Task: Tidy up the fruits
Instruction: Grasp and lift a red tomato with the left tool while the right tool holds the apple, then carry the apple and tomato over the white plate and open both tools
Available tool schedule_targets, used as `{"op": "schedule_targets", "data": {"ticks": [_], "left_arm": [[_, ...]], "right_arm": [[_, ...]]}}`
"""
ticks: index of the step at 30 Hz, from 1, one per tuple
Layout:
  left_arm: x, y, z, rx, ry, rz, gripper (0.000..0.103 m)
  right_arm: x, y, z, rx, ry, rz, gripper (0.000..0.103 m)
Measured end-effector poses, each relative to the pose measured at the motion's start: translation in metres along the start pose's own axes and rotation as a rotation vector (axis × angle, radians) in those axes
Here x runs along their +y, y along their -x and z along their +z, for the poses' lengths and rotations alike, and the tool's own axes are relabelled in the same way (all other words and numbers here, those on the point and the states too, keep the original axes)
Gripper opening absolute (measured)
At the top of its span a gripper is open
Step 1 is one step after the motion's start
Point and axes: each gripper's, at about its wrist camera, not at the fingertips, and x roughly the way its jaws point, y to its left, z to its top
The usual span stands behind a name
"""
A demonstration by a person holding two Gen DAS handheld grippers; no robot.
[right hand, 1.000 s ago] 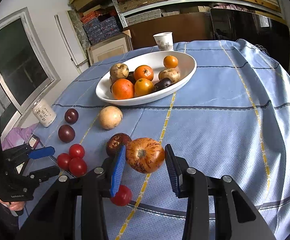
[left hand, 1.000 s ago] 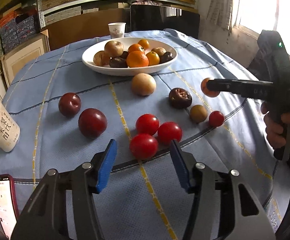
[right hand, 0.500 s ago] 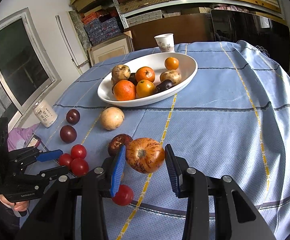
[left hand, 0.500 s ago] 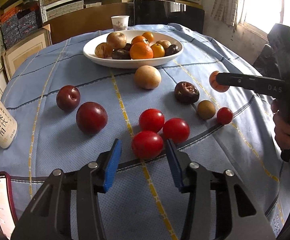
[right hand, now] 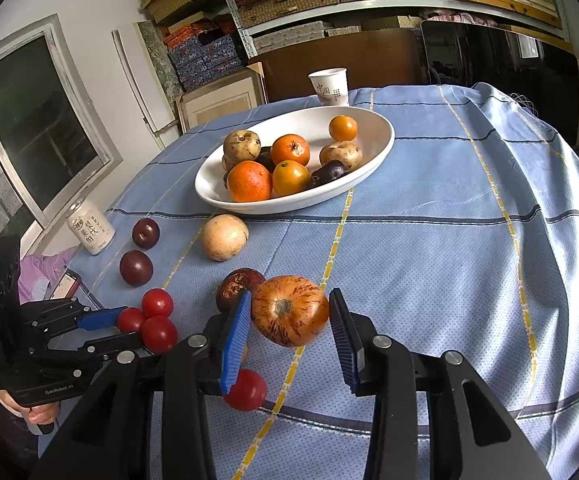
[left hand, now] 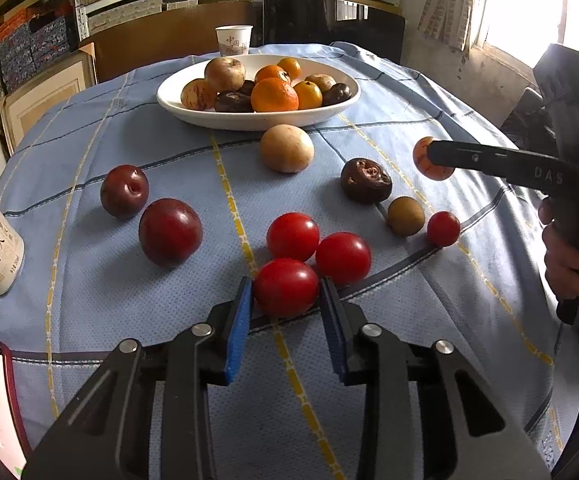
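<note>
— Between the blue pads of the left gripper (left hand: 286,300) sits the nearest red tomato (left hand: 286,287), right at the tips and resting on the table (left hand: 429,320). Has the gripper got it?

— Both pads look pressed against its flanks, so the left gripper pinches that tomato, which has not left the cloth. Two more tomatoes (left hand: 317,246) lie just beyond it, touching it or nearly so.

— And the white bowl (left hand: 177,98)?

— Straight ahead of the left gripper, well apart from it, past the pale round fruit (left hand: 286,148). The tomato is round, so no long axis matters; the bowl's long side runs across the gripper's line of sight.

— What about the right gripper (right hand: 289,320)?

— It pinches the streaked orange fruit (right hand: 290,310) between its pads, stem end facing the camera, held clear above the table. In its own view the bowl (right hand: 377,152) lies ahead and a little left.

— Which hand is nearer the bowl?

— Probably the right one: from the left view its gripper (left hand: 435,158) hangs ahead and to the right of the left gripper, level with the dark wrinkled fruit (left hand: 365,181), while the left one sits at the near cluster.

— So the coming move?

— Likely a lift of the tomato, then a carry forward over the pale fruit. The neighbours could roll when it goes.
</note>
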Motion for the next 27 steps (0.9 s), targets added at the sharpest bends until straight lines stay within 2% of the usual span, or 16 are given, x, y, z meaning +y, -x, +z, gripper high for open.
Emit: {"op": "schedule_targets", "data": {"ticks": [6,10,16,23,27], "left_arm": [[0.000,0.002,0.000,-0.006,0.001,-0.002,0.033],[0.005,0.012,0.002,-0.037,0.032,-0.034,0.033],[0.014,0.026,0.024,-0.069,0.085,-0.072,0.033],[0.039,0.029,0.100,-0.134,0.124,-0.004,0.033],[0.059,0.010,0.153,-0.127,0.166,0.028,0.033]], "right_arm": [[0.000,0.002,0.001,-0.010,0.003,-0.002,0.040],[-0.001,0.007,0.003,-0.029,0.012,-0.010,0.040],[-0.003,0.007,0.023,-0.019,0.018,0.023,0.040],[-0.001,-0.004,0.077,-0.089,0.045,0.020,0.040],[-0.003,-0.029,0.103,-0.120,0.020,-0.001,0.040]]}}
